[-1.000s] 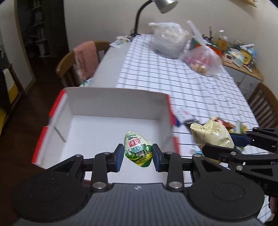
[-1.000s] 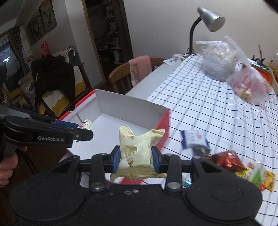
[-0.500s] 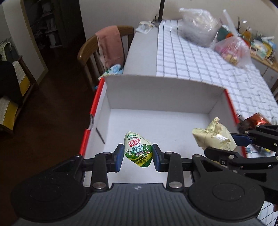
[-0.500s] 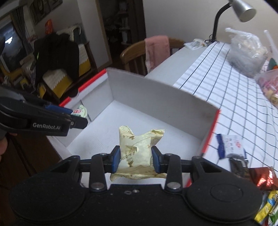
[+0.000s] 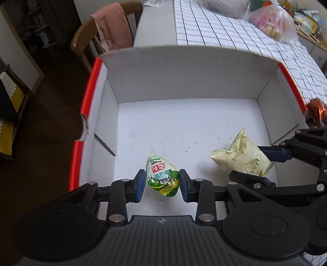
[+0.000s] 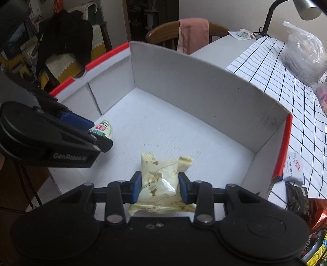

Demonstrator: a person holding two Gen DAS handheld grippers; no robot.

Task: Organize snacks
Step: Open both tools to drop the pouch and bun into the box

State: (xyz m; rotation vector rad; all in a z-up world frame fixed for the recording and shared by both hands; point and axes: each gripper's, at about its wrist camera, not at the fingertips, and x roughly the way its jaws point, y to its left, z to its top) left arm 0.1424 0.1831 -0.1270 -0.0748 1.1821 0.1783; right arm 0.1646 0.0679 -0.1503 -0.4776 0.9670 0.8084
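A white cardboard box [image 5: 184, 75] with red edges stands open on the table; its floor is bare. My left gripper [image 5: 162, 182] is shut on a small green and white egg-shaped snack packet [image 5: 161, 177], held over the box's near left part. My right gripper [image 6: 159, 187] is shut on a pale yellow snack packet [image 6: 161, 180] over the box's near middle. In the left wrist view the yellow packet [image 5: 243, 157] hangs at the right, inside the box. In the right wrist view the green packet [image 6: 103, 129] shows at the left between the left gripper's fingers.
Loose snacks lie on the checked tablecloth [image 6: 302, 122] right of the box: a white and blue packet [image 6: 293, 165] and a red foil one [image 5: 316, 110]. Plastic bags [image 6: 304, 57], a desk lamp [image 6: 302, 10] and a wooden chair with a pink cloth [image 5: 112, 28] stand beyond the box.
Both grippers have come down and forward over the box, from above its near rim to inside its walls. Each still holds its packet.
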